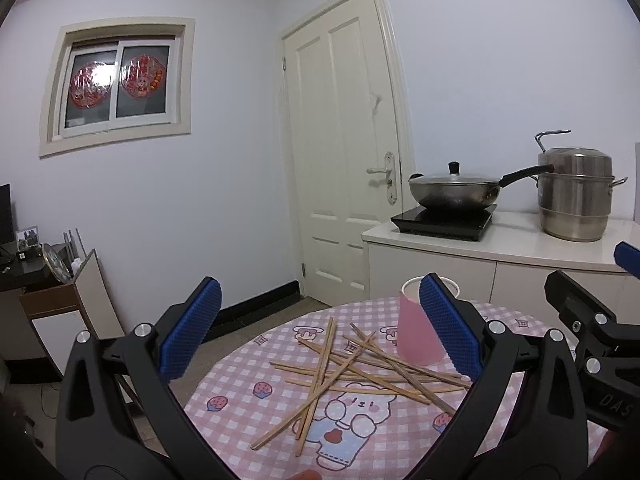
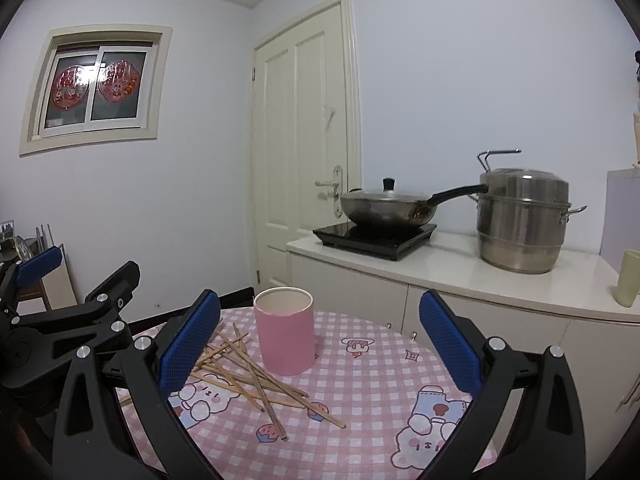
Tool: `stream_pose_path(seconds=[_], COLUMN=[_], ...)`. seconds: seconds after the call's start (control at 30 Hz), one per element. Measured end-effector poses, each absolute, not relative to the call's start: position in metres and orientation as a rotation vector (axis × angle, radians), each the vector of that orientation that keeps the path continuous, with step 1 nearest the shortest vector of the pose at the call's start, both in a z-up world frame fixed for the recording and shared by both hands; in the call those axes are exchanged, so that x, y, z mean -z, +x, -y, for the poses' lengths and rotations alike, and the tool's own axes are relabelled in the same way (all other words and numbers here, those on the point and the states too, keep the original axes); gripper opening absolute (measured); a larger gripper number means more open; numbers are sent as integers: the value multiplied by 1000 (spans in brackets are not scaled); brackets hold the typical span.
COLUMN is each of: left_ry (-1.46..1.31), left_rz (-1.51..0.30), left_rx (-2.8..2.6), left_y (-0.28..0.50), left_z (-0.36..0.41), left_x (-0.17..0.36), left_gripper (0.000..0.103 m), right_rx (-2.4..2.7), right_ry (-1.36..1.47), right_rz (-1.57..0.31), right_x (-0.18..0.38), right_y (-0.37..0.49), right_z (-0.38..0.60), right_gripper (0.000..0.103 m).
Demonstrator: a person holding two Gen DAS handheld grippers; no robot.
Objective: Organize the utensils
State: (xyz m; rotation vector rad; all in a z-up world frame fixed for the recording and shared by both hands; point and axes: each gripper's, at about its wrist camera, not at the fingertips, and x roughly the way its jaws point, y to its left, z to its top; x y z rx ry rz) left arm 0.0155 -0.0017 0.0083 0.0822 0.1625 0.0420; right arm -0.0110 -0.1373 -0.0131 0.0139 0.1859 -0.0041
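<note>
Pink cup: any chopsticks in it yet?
No: the pink cup stands upright and empty, and the chopsticks lie scattered on the tablecloth beside it.

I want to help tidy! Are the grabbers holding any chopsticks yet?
No. The left gripper and right gripper are open and empty; the chopsticks lie on the table beside the pink cup.

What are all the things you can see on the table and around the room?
thin wooden chopsticks: a crossed pile, too tangled to count, tan, on the table
pink cylindrical paper cup: one, upright beside the pile
pink checked tablecloth: one, bunny prints, covering the table
lidded steel wok: one, grey, on the black induction cooker
tall steel steamer pot: one, silver, on the white counter
cream panelled door: one, shut
left hand-held gripper: blue pads, open
right hand-held gripper: blue pads, open
</note>
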Motion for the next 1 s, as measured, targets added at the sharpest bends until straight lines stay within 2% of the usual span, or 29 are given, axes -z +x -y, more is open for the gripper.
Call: stream_pose_path(seconds=[1.0], left_ry=[79], left_rz=[-277], left_rx=[-17], left_y=[61], left_z=[-4], left_x=[-27], left_gripper=[97], right_rx=[-25], right_ry=[-20], right_rz=[-286], right_x=[-9], right_y=[31], right_z=[131], right_gripper=[96])
